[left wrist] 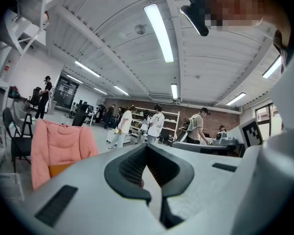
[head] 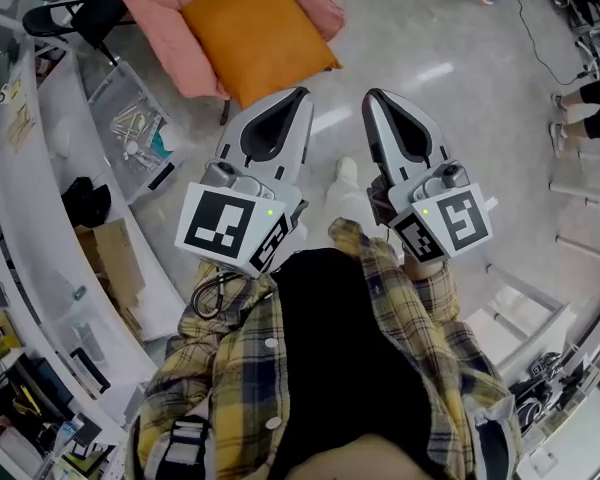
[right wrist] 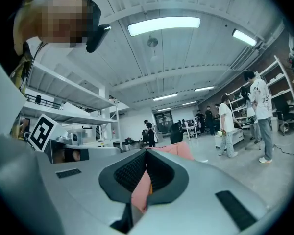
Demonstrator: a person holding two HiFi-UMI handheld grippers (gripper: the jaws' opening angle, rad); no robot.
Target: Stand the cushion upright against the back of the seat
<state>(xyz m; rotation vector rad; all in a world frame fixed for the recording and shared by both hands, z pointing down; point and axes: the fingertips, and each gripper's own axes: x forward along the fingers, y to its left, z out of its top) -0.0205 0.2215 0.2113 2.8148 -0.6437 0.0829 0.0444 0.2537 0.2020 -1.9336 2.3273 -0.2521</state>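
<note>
An orange cushion (head: 255,33) lies flat on the seat of a pink padded chair (head: 150,3), a short way ahead of both grippers. In the left gripper view the chair's pink back (left wrist: 59,143) stands upright, with a strip of the orange cushion (left wrist: 59,169) showing below it. My left gripper (head: 302,92) is shut and empty, pointing toward the cushion's near corner. My right gripper (head: 370,95), just to its right, is also shut with nothing in it. Through the right gripper (right wrist: 146,152) the pink chair (right wrist: 179,151) shows just beyond the tips.
A clear plastic bin (head: 130,128) of small parts stands on the floor left of the chair, and a black chair (head: 80,8) behind it. White curved benches (head: 40,218) line the left side. Several people (left wrist: 157,124) stand by shelves far off. Cables and racks (head: 580,168) are at the right.
</note>
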